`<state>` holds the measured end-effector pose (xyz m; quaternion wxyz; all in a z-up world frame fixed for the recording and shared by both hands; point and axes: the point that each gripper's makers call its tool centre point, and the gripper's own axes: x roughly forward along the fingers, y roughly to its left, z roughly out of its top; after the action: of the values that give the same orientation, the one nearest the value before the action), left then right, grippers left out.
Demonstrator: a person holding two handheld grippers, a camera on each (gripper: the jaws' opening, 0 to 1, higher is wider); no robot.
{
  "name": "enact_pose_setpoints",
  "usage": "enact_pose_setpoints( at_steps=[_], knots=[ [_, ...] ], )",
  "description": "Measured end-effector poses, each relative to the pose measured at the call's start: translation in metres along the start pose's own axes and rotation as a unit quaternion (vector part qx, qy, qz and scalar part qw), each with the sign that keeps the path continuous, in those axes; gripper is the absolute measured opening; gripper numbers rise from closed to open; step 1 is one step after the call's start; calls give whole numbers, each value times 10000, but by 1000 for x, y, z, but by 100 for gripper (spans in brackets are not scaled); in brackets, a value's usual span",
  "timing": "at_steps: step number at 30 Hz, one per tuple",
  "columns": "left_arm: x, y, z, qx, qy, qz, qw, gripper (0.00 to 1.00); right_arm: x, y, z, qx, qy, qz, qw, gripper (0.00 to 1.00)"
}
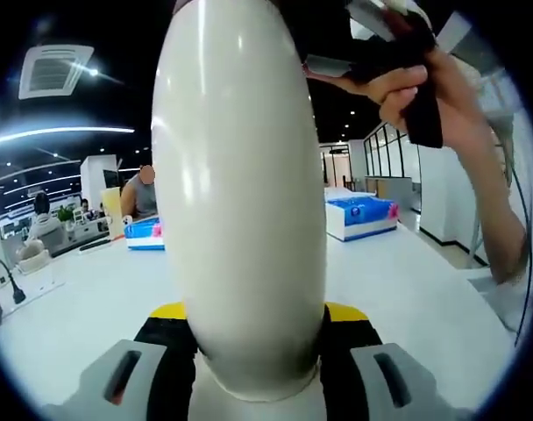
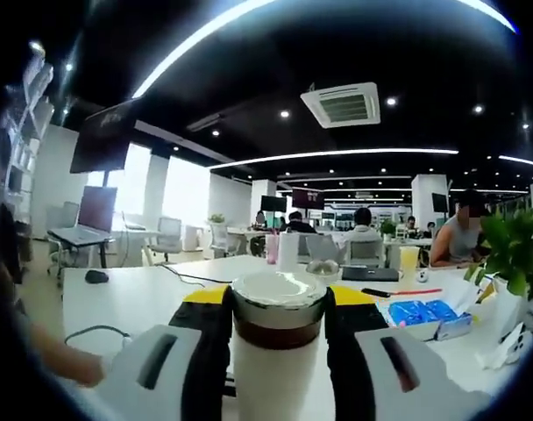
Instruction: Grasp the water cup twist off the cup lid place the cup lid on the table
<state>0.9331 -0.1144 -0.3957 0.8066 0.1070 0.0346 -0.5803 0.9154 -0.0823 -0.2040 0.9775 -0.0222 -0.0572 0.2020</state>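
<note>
We see the left gripper [image 1: 258, 368] with fingers clamped around the white water cup [image 1: 240, 193]; the right gripper [image 2: 278, 355] has fingers closed on its cup lid [image 2: 278, 298] above the bench [image 2: 144, 298].

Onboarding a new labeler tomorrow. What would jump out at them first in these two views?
In the left gripper view, the cream water cup looms dead centre, clamped between the left gripper jaws, with a hand on the right gripper's dark handle at upper right. In the right gripper view, the right gripper jaws close around the cup's silver-rimmed lid, above a white table.
</note>
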Motion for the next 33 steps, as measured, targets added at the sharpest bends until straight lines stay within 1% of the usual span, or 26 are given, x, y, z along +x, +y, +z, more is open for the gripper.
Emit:
enact_pose_setpoints(
  at_steps=[13, 22, 28, 33],
  knots=[
    [0, -1, 0, 9, 6, -13, 10000, 56, -1, 2, 0, -23, -60, 246, 9997, 44],
    [0, -1, -1, 0, 18, -18, 10000, 56, 0, 2, 0, 22, -115, 532, 9985, 44],
    [1, -1, -1, 6, 26, -18, 10000, 56, 0, 3, 0, -3, -132, 783, 9968, 44],
    [1, -1, -1, 12, 32, -13, 10000, 56, 0, 4, 0, -28, -99, 886, 9960, 44]
  ],
)
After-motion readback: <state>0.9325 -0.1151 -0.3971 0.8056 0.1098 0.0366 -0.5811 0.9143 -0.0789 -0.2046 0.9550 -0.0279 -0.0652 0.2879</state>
